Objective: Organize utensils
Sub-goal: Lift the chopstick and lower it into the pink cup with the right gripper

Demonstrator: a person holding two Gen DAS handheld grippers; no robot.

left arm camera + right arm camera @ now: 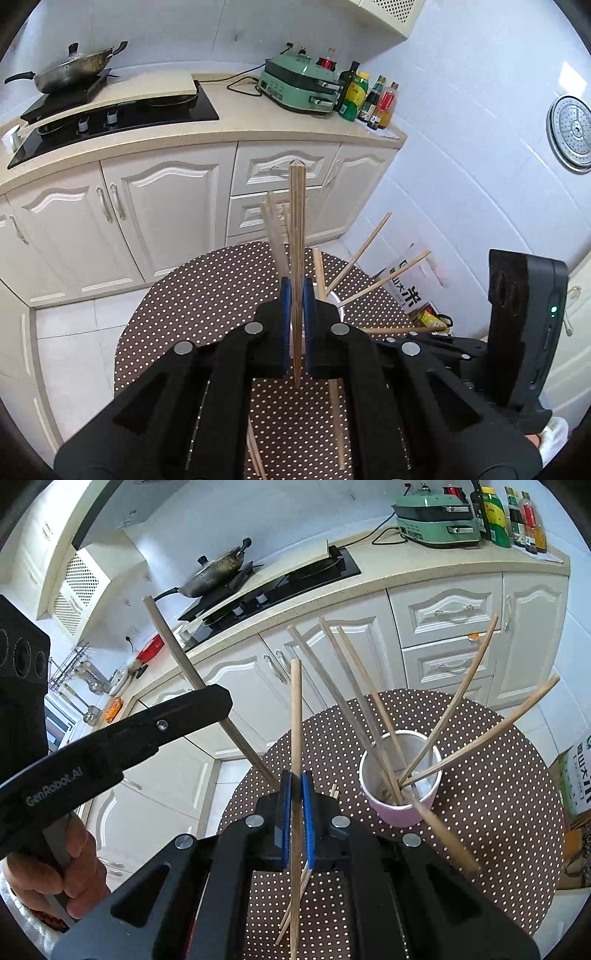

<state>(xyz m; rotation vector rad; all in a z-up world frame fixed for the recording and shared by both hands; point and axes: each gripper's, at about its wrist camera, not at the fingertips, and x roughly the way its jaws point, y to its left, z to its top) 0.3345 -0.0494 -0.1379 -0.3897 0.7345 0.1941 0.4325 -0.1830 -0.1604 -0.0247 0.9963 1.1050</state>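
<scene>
My left gripper [296,295] is shut on a brown chopstick [296,229] held upright above the round dotted table [207,295]. In the right wrist view that chopstick [173,646] slants up from the left gripper's black arm. My right gripper [296,786] is shut on a pale wooden chopstick [295,709], also upright. A pink cup [400,805] on the table [498,794] holds several chopsticks fanned outward, just right of the right gripper. In the left wrist view the cup's rim [334,297] peeks from behind the gripper. Loose chopsticks [291,912] lie on the table below the right gripper.
White kitchen cabinets [166,206] and a counter with a stove and a wok [74,68] stand behind the table. A green appliance [299,83] and bottles [365,96] sit at the counter's right end. A printed bag [408,280] stands on the floor right of the table.
</scene>
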